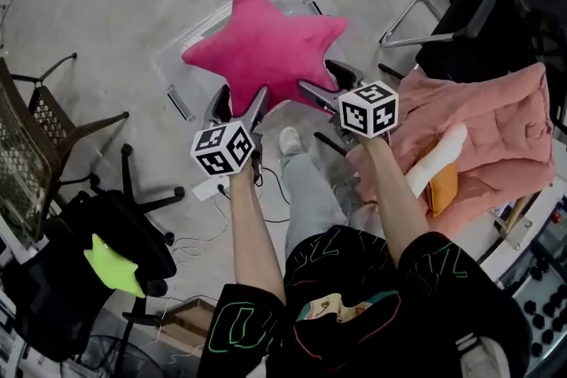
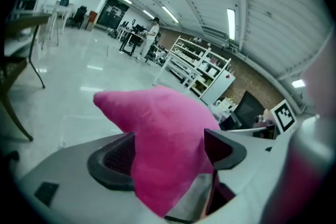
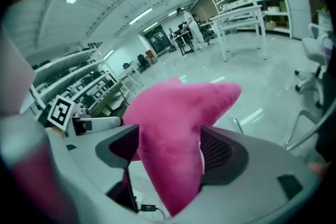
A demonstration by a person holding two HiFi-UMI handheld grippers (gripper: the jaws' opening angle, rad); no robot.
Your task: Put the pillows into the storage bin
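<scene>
Head view: left claw (image 1: 239, 104), right claw (image 1: 329, 82) clamped on star pillow (image 1: 266, 44), bin (image 1: 200, 21) half-hidden underneath.

The big star pillow (image 1: 266, 49) is hot pink, the small star pillow (image 1: 113, 266) lime green, the quilt (image 1: 496, 124) salmon pink. The left gripper (image 1: 237, 104) and right gripper (image 1: 330, 84) carry cubes patterned with black-and-white squares.

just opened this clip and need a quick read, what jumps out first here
A big pink star pillow fills the middle of the head view. The left gripper and right gripper each pinch one of its points, and a clear storage bin sits on the floor beneath it. Next comes a lime green star pillow on a black chair at lower left, then a pink quilt at the right.
</scene>
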